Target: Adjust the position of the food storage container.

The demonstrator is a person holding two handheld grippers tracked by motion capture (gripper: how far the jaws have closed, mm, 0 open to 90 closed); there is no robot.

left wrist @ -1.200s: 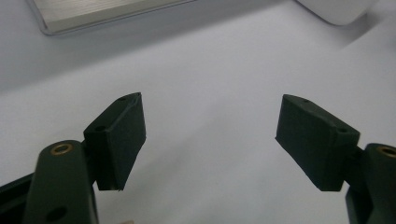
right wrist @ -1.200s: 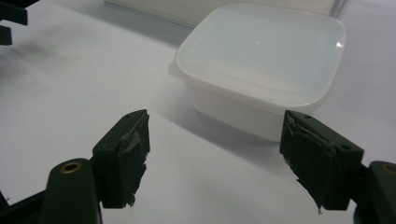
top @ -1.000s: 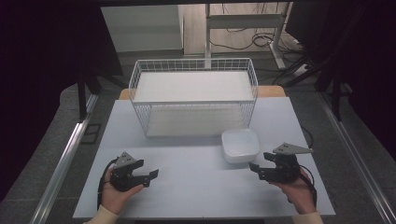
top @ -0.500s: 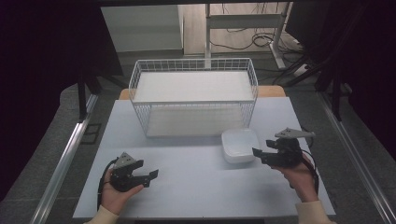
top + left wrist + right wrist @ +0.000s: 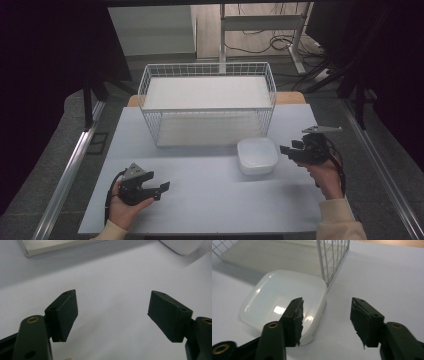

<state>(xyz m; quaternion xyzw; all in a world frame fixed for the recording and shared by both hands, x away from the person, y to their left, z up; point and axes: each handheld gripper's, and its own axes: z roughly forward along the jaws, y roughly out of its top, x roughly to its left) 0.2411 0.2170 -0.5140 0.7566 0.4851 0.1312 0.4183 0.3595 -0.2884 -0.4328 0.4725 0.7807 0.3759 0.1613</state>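
Note:
A white, round-cornered lidded box (image 5: 257,156) lies flat on the pale table, just in front of the wire basket's right end. My right gripper (image 5: 285,150) hovers close to the box's right side and points left at it. In the right gripper view the box (image 5: 274,300) lies beneath and beyond the left jaw. The right gripper (image 5: 327,302) is open, its jaws have just been closing, and only bare table lies between them. My left gripper (image 5: 161,190) rests low at the front left, open. In the left gripper view its jaws (image 5: 113,293) stand wide over bare table.
A white wire basket (image 5: 207,100) with a pale board as its floor stands at the back middle of the table (image 5: 210,200). Its corner (image 5: 332,260) rises right behind the box. Dark floor and metal rails run along both table sides.
The right hand has moved forward and left, up to the white box, and its jaws stand narrower than before. The left hand and the box have stayed put.

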